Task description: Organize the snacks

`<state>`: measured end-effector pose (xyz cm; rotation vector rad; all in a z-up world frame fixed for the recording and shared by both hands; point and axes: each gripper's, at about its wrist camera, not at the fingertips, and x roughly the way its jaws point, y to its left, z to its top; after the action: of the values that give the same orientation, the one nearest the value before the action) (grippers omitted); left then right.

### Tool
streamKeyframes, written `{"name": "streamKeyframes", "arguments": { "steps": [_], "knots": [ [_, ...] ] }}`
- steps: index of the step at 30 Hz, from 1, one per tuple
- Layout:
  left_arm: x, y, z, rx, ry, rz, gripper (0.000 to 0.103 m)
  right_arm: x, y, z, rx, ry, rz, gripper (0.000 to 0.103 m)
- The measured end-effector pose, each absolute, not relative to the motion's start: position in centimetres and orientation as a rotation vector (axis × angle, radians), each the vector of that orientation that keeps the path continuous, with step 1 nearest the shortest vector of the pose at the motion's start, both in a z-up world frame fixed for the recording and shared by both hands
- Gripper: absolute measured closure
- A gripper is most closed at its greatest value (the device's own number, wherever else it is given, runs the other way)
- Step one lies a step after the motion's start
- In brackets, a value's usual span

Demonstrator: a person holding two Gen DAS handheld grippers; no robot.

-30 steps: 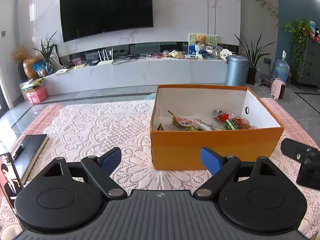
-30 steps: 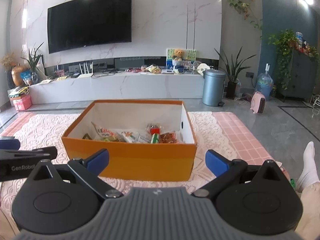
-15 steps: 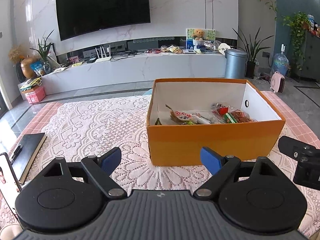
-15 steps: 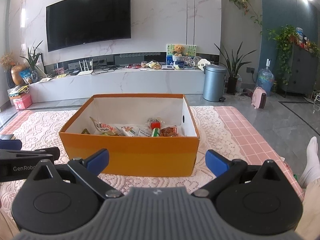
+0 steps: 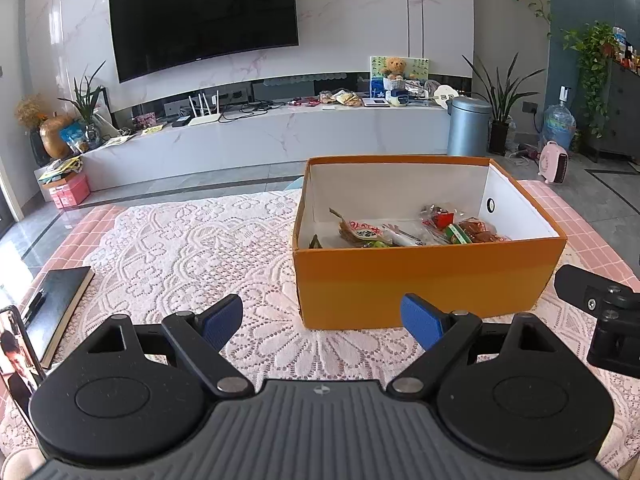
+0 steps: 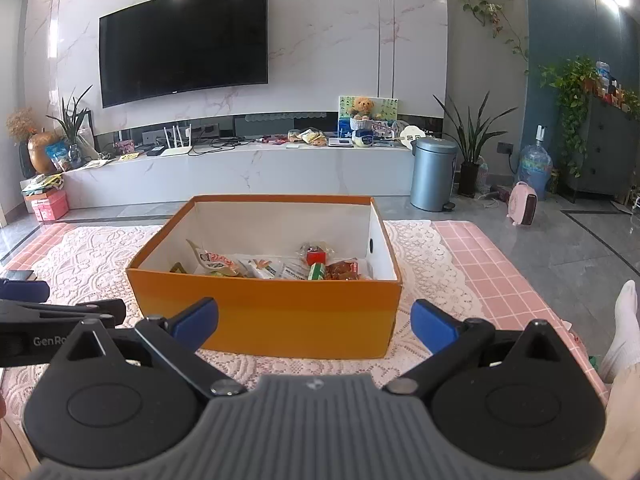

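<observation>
Lace-covered table (image 5: 180,248) (TV (image 5: 204,20) beyond); left gripper (image 5: 322,320) and right gripper (image 6: 314,322) spread, empty.

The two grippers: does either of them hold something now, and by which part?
Nothing is held. The left gripper and the right gripper are both open and empty, in front of the orange box.

Ahead of the blue-padded black jaws sits an orange box (image 6: 280,316) with a white inside, holding red, green and white snack packets (image 6: 276,266). A white floral lace cloth (image 5: 192,248) covers the pink checked table (image 6: 492,264).
</observation>
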<state>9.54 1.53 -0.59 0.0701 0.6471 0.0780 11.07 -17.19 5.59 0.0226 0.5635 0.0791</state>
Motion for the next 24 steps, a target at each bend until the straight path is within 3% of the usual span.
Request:
{"name": "streamKeyframes", "arguments": {
  "steps": [24],
  "knots": [
    [9.16,1.38,-0.14,0.062,0.632,0.064,0.0,10.61,-17.18,6.02,0.031,0.549,0.097,0.004]
  ]
}}
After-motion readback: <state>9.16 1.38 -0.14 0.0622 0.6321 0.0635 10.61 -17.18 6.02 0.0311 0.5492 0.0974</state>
